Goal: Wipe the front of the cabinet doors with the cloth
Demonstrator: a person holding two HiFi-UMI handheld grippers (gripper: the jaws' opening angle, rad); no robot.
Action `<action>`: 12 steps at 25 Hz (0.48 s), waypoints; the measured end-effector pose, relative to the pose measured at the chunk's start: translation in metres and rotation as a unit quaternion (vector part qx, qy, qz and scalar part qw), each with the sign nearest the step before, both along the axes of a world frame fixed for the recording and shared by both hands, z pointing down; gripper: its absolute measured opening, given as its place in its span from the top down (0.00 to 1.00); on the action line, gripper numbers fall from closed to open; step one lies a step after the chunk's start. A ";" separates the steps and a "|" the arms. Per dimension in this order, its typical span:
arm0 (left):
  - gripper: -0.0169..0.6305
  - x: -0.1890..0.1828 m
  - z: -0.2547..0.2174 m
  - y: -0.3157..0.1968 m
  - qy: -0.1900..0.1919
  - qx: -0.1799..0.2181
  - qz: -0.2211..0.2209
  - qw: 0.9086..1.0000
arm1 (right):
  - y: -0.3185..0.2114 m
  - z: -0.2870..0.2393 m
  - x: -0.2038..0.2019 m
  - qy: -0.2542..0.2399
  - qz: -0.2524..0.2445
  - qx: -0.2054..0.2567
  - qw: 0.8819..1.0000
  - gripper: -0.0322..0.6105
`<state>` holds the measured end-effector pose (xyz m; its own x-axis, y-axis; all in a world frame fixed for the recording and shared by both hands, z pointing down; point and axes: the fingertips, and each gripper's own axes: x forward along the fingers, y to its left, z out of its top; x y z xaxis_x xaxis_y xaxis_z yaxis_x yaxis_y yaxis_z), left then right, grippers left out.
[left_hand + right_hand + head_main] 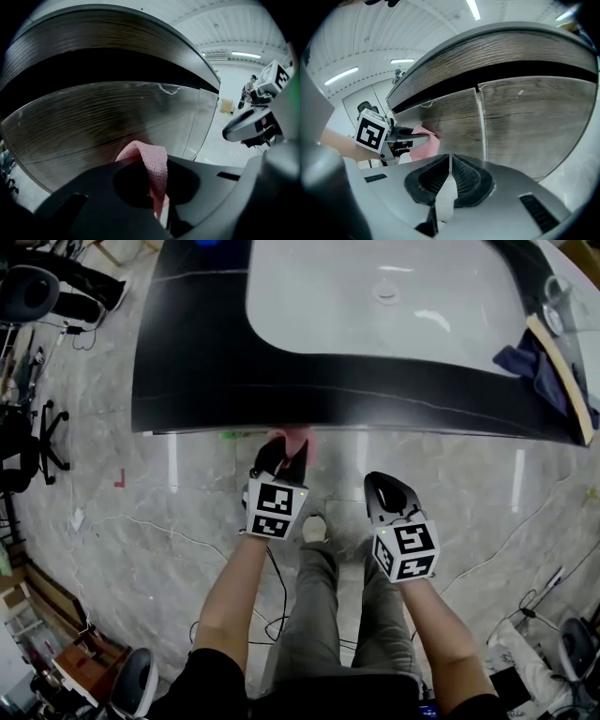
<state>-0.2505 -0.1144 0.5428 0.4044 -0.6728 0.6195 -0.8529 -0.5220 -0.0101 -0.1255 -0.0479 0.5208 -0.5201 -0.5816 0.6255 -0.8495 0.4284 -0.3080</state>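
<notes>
Left gripper [284, 454] is clamping the pink cloth [153, 165]; a fold is sticking up out of the jaws and pointing at the cabinet doors [108, 119]. In the right gripper view the cloth is sitting right at the left door's face, just under the black countertop [234, 381] overhang; I can't confirm contact. In the head view the cloth is showing at the countertop's front edge, with the white sink basin [375, 306] behind it.

Right gripper [386, 487] is hanging beside the left one, a bit further back from the doors. Its jaws are pressed together with nothing between them, and it is pointing near the seam [480, 122] between the two doors.

Far right on the countertop, a dark blue rag [525, 362] is lying beside the basin.
</notes>
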 end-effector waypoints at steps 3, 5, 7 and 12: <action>0.95 0.032 0.000 -0.001 0.004 0.000 0.022 1.000 | 0.000 -0.001 0.023 0.003 0.008 0.003 1.000 0.88; 0.95 0.054 0.000 -0.002 0.007 0.000 0.037 0.999 | -0.001 -0.001 0.040 0.003 0.016 0.004 1.000 0.88; 0.95 0.076 -0.001 -0.002 0.011 0.001 0.051 0.999 | 0.000 0.000 0.055 0.004 0.023 0.003 1.000 0.88; 0.95 0.122 0.000 -0.003 0.015 0.003 0.079 0.997 | 0.004 0.004 0.087 0.003 0.037 -0.001 0.999 0.88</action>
<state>-0.1288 -0.1172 0.5429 0.5244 -0.6023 0.6019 -0.7599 -0.6499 0.0116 -0.0381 -0.0437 0.5251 -0.4720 -0.6171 0.6296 -0.8806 0.3642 -0.3032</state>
